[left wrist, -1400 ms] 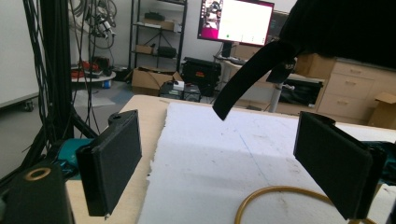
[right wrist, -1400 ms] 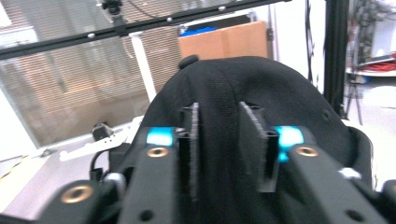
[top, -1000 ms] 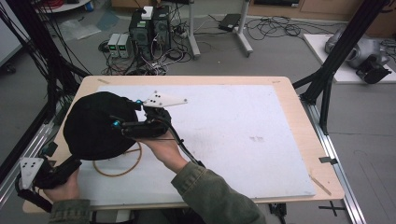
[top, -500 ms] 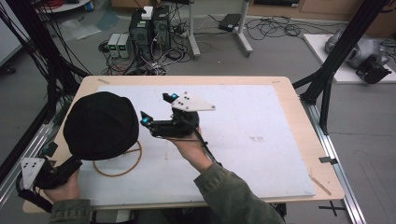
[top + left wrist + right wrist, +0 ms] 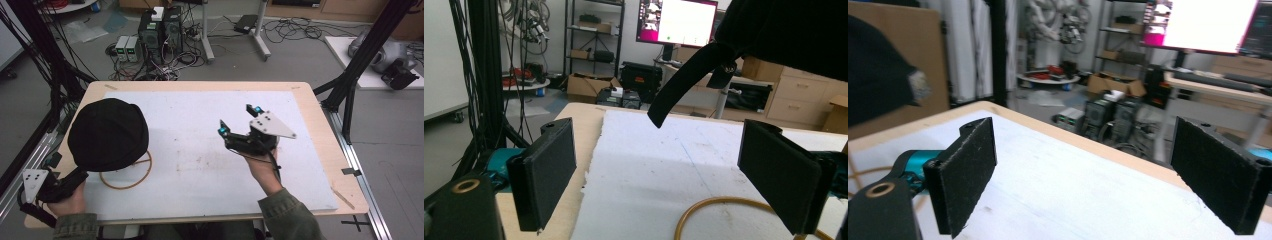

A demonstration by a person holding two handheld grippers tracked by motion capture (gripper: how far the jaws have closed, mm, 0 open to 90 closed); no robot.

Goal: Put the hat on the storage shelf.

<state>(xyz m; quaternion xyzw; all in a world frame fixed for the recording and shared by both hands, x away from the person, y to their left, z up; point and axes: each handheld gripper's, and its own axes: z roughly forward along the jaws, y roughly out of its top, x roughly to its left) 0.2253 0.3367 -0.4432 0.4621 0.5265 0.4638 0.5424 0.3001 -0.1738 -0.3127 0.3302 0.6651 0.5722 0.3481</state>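
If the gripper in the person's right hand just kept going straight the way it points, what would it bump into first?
Probably nothing on the table. The right gripper points across the bare white sheet toward the far edge, jaws open and empty. The way looks free, though depth is hard to judge.

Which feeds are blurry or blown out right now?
Right gripper view: monitor blown out white, background shelves soft, tongs sharp. Left gripper view: sharper; black cap underexposed, no detail. High view: evenly lit, slightly soft, no glare on the white sheet.
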